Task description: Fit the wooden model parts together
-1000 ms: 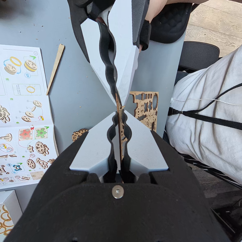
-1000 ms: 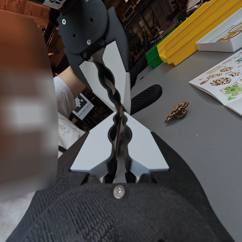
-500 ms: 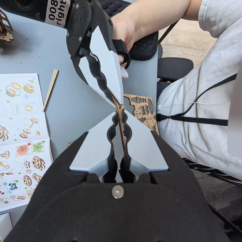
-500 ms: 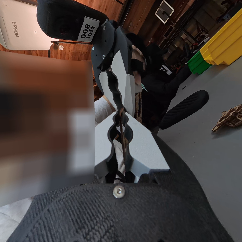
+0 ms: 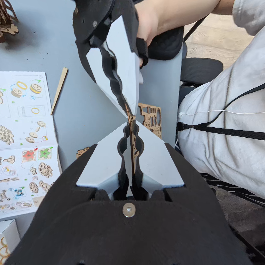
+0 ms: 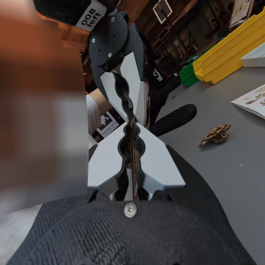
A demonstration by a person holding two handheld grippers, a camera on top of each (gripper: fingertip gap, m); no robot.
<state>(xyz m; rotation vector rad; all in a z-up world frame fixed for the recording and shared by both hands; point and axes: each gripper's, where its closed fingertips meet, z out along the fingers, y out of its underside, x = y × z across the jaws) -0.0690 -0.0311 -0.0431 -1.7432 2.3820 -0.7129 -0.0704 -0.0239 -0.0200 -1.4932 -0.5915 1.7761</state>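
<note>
the wooden sheet [image 5: 131, 144] shows edge-on between the jaws, its far end hidden. beside it, the gear piece [image 5: 82, 152] is half hidden. left of that, the instruction sheet [image 5: 25, 129] is cut off by the picture's edge.

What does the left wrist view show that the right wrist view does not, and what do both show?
Only the left wrist view shows the wooden stick on the table and the partly built wooden model at the far corner. Only the right wrist view shows the yellow bin and green bin. Both show the left gripper and right gripper tip to tip, each shut on the thin wooden parts sheet, plus the instruction sheet and grey table.
</note>
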